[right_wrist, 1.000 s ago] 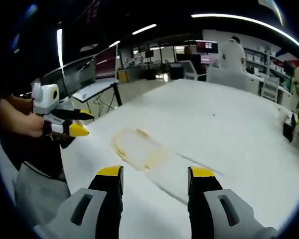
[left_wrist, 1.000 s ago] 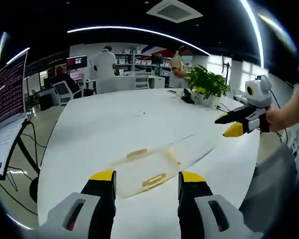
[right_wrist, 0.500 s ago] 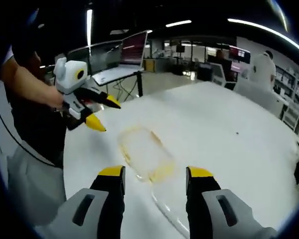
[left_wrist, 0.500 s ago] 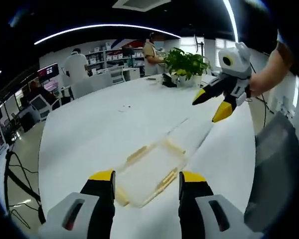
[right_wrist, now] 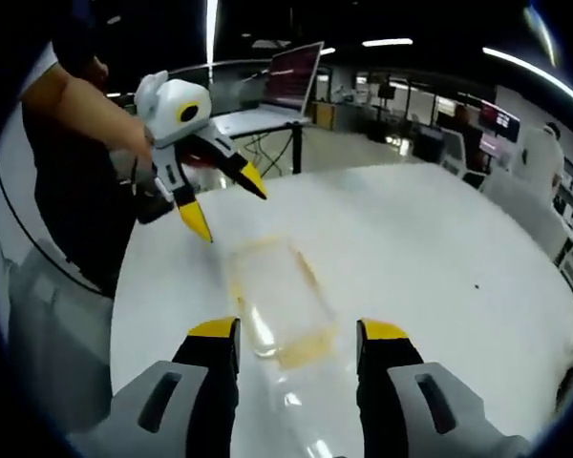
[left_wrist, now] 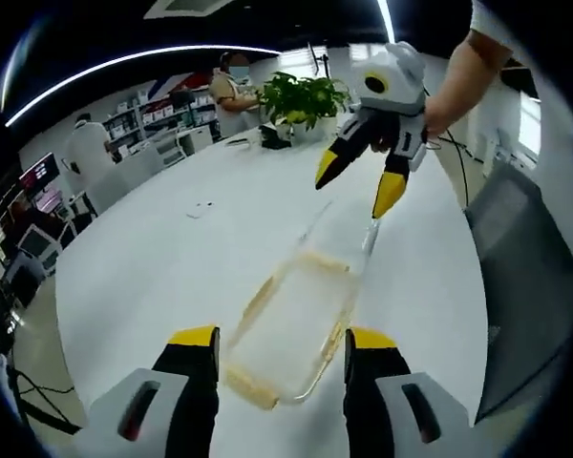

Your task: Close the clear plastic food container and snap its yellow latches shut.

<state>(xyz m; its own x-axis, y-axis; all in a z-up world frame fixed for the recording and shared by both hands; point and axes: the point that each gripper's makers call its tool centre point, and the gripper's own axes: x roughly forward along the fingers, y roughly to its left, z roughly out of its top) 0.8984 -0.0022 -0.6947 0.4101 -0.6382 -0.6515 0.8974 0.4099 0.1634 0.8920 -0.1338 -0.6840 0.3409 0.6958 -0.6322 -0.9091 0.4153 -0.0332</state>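
Both spread grippers, left (left_wrist: 279,342) and right (right_wrist: 294,334), have closed toward the container (left_wrist: 291,329) at 12 o'clock, probably light, slippery, best pressed at its latches (left_wrist: 251,389).

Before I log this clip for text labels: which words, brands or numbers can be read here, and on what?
None can be read.
Clear plastic food container with yellow latches: no label shows.
Dark screen with reddish lines on a stand: text too small and blurred.
White round table: no markings.
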